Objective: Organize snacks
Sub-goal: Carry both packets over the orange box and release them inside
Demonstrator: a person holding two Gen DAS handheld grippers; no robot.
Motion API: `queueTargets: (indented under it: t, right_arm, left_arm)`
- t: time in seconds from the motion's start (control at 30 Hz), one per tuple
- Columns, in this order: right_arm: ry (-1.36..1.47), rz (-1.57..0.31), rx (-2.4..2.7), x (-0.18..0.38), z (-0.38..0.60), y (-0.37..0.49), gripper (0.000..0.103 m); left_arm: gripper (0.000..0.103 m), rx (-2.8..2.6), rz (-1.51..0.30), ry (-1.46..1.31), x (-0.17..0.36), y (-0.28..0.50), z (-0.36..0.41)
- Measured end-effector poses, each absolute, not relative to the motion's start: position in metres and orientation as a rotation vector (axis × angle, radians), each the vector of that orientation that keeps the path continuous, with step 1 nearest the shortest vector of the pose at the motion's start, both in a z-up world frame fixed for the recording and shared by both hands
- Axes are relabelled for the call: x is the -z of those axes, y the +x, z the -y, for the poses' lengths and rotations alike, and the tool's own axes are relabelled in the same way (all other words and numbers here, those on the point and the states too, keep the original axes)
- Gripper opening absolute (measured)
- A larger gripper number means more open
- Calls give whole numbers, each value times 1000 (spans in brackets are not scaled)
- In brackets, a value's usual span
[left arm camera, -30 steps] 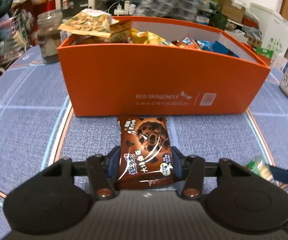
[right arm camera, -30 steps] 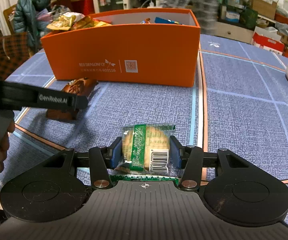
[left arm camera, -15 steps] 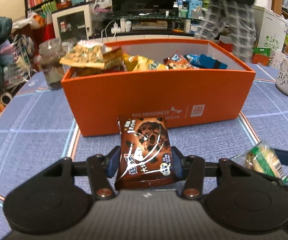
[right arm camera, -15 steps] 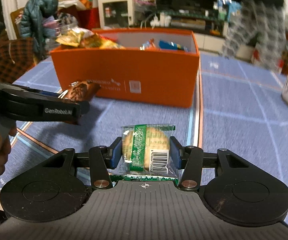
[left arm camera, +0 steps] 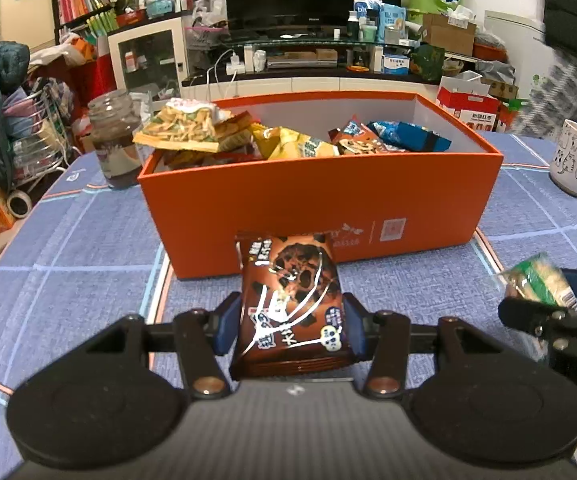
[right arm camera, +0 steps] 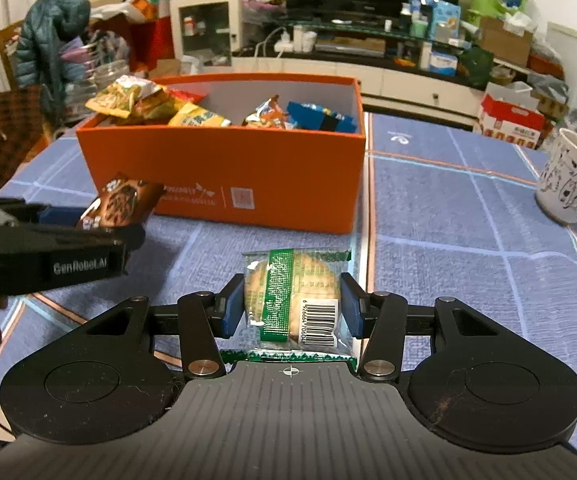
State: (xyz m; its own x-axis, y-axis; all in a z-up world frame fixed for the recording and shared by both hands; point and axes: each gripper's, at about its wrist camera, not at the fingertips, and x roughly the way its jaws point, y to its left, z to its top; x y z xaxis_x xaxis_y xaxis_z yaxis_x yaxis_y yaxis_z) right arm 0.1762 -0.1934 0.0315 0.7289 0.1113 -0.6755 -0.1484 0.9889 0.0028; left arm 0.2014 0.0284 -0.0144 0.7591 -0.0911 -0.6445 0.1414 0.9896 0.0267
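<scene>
A desk (left arm camera: 68, 240) covered in a blue cloth with pale grid lines fills the view in front of me. On it stands a large orange box (left arm camera: 320, 196), open at the top and already partly filled with snack packets (left arm camera: 192, 132), heaped higher at its left end. A white mug with black drawings (right arm camera: 568, 184) stands on the desk well to the right of the box, and a dark glass jar (left arm camera: 114, 144) stands just beside the box's far left corner. My left tongs (left arm camera: 290, 320) are clenched on a brown chocolate cookie packet (left arm camera: 288, 300), held upright above the desk in front of the box. My right tongs (right arm camera: 292, 306) are clenched on a clear packet of round crackers with a green stripe (right arm camera: 296, 296), also held above the desk, near the box's front right corner. Both packets are outside the box.
</scene>
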Motion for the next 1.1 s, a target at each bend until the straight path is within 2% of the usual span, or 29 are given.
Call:
queueTargets:
  t: [1.1]
  right_arm:
    - [-87,-719,-183,-57,155,167,36]
  left_arm:
    - [51,78,-666,73,-7,179,-56]
